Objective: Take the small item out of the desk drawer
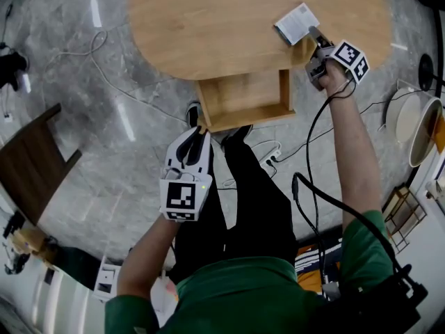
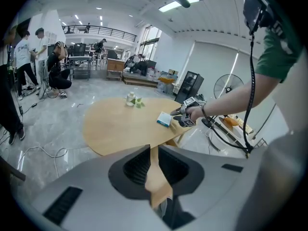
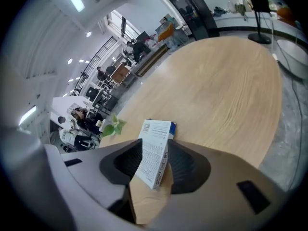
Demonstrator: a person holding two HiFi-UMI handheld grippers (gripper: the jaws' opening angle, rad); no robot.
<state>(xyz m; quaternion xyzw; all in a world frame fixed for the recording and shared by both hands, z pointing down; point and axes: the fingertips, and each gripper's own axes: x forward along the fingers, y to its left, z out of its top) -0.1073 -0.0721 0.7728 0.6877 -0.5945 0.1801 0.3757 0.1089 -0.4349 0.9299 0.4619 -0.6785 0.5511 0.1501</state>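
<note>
A small white printed box (image 1: 297,24) lies on the oval wooden desk (image 1: 222,19) near its right edge. My right gripper (image 1: 314,35) reaches it from the desk's edge. In the right gripper view the box (image 3: 155,153) stands tilted between the open jaws of that gripper (image 3: 155,166), its lower end on the desk top. Under the desk the wooden drawer (image 1: 240,96) is pulled out, and what shows of its inside is bare. My left gripper (image 1: 197,132) is at the drawer's front left corner, and a strip of that wood fills the narrow gap between its jaws (image 2: 154,172).
A glass with a green plant (image 2: 131,99) stands on the far side of the desk. A dark wooden board (image 1: 31,162) lies at the left. On the floor are cables and a power strip (image 1: 270,160). A white tub (image 1: 417,127) is at the right. The person's legs stand below the drawer.
</note>
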